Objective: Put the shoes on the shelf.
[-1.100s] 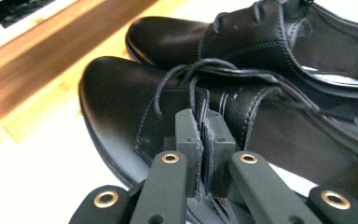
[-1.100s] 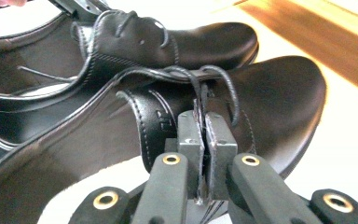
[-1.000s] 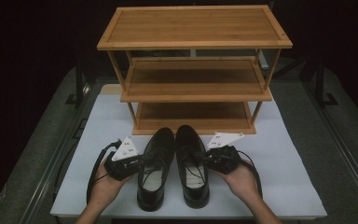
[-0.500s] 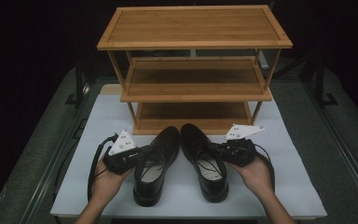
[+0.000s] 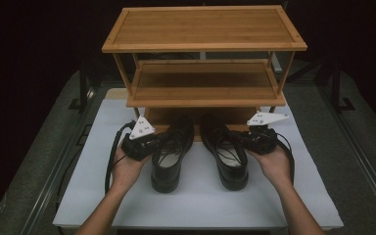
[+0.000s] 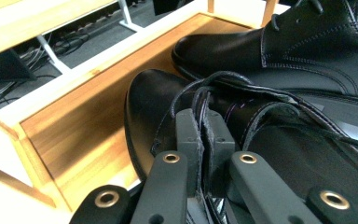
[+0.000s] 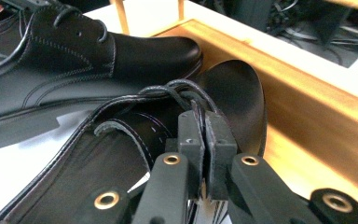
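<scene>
Two black leather lace-up shoes stand side by side on the white table top (image 5: 98, 196), toes pointing at a bamboo shoe rack (image 5: 203, 44). My left gripper (image 5: 162, 141) is shut on the lace-side edge of the left shoe (image 5: 167, 164). My right gripper (image 5: 241, 139) is shut on the same edge of the right shoe (image 5: 231, 164). In the left gripper view, the left gripper (image 6: 204, 123) pinches the left shoe (image 6: 151, 100), whose toe lies over the bottom shelf (image 6: 84, 116). In the right gripper view, the right gripper (image 7: 204, 123) pinches the right shoe (image 7: 237, 91), its toe also over the bottom shelf (image 7: 317, 116).
The rack has a top shelf, a middle shelf (image 5: 203, 83) and a low bottom shelf, all bare apart from the shoe toes. Grey mats and metal rails flank the white table top. Each gripper view shows the other shoe (image 6: 307, 42) (image 7: 98, 56) close alongside.
Both grippers have carried the shoes forward, away from the person, and slightly apart. The toes now reach onto the rack's bottom shelf.
</scene>
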A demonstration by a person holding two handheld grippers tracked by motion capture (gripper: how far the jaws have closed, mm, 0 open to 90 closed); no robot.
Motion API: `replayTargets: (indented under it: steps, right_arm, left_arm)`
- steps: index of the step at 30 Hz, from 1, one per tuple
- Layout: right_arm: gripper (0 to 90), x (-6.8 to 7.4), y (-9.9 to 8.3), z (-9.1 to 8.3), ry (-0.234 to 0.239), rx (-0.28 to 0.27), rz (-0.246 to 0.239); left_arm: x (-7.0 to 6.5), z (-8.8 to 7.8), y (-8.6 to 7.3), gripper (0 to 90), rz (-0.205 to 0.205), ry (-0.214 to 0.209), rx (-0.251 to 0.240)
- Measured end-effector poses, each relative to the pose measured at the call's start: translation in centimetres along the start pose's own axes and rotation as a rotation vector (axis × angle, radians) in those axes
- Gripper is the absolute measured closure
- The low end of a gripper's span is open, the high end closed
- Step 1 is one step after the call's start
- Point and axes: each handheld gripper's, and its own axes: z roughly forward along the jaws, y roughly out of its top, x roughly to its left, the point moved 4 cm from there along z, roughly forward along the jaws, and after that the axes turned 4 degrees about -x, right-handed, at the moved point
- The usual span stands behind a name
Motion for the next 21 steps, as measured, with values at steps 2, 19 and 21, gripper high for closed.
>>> replayTargets:
  steps: [2,19,21]
  right_arm:
    - [87.0,-0.7,0.3,0.4,-0.018,-0.008,0.004]
    - [86.9,-3.3,1.9,5.4,-0.133,-0.016,0.024]
    - [86.8,-3.3,2.0,5.9,-0.148,-0.014,0.014]
  left_arm:
    - [0.4,0.9,0.2,87.4,-0.001,0.007,-0.001]
    - [2.3,7.4,1.7,87.3,-0.013,0.122,-0.032]
    - [2.5,7.8,1.6,87.3,-0.014,0.133,-0.036]
